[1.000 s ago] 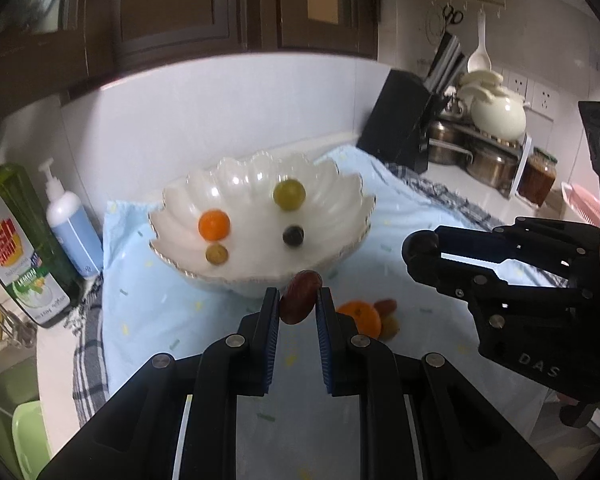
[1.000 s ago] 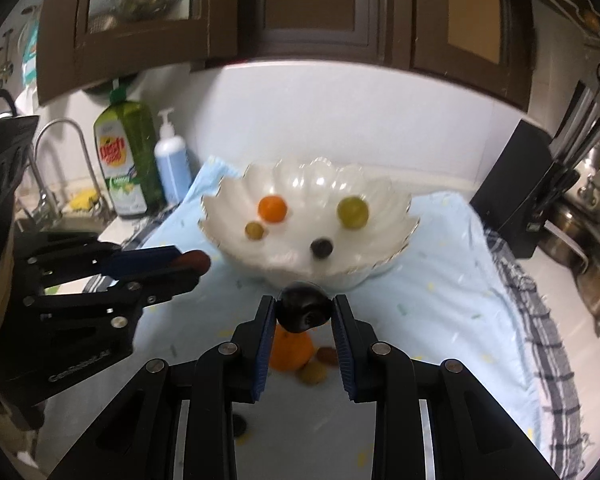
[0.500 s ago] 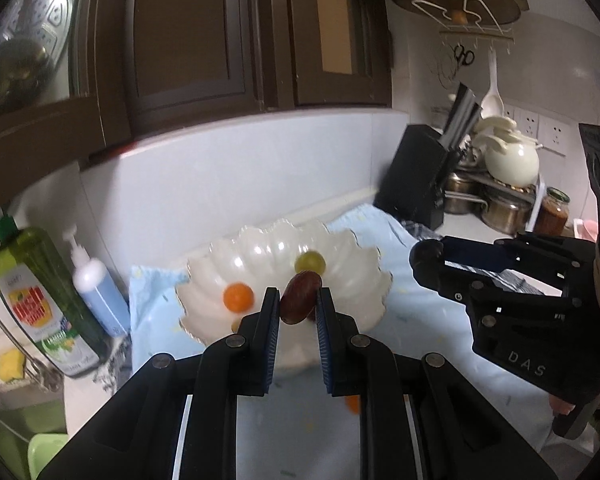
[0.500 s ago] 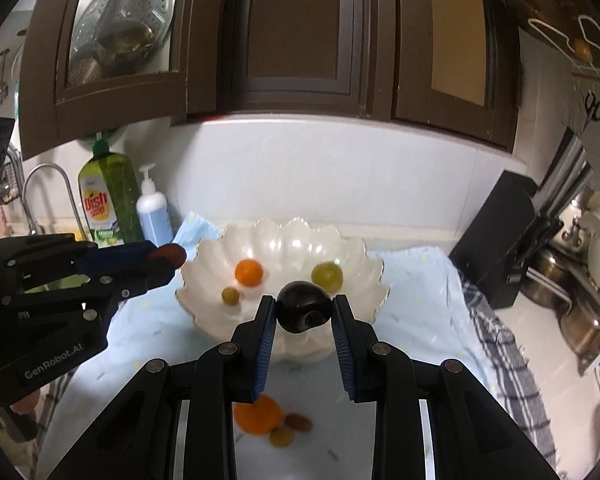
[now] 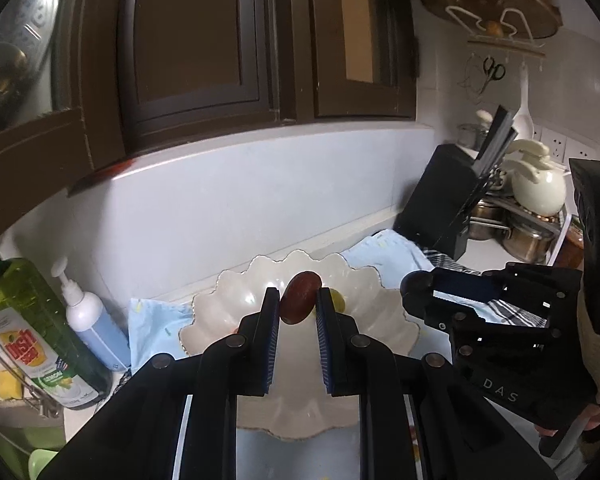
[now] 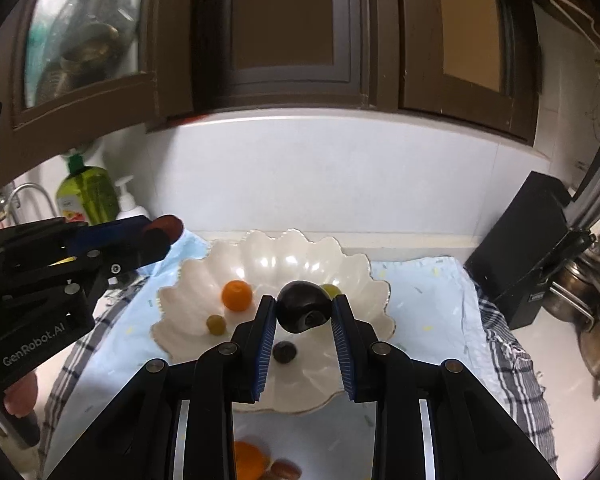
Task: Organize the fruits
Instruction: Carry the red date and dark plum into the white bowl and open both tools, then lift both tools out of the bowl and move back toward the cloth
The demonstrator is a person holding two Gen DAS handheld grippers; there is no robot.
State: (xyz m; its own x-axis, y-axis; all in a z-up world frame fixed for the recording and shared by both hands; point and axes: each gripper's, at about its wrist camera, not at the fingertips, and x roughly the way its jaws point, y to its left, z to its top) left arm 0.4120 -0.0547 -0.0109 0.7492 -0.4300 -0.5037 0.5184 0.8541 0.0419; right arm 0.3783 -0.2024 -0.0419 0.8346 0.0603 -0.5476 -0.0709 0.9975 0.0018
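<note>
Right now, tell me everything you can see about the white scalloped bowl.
The white scalloped bowl is glossy, ceramic-looking, with a wavy petal rim edged thinly in gold. It sits upright on a light blue speckled cloth near the pale backsplash. Inside rest a small orange citrus fruit, a small olive-green fruit, a small dark round fruit and a yellow-green fruit partly hidden. Neither gripper appears to touch it.

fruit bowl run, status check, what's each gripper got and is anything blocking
Left gripper shut on reddish-brown fruit. Right gripper shut on dark plum. Both above the white bowl, four fruits already inside. Nothing blocking.
</note>
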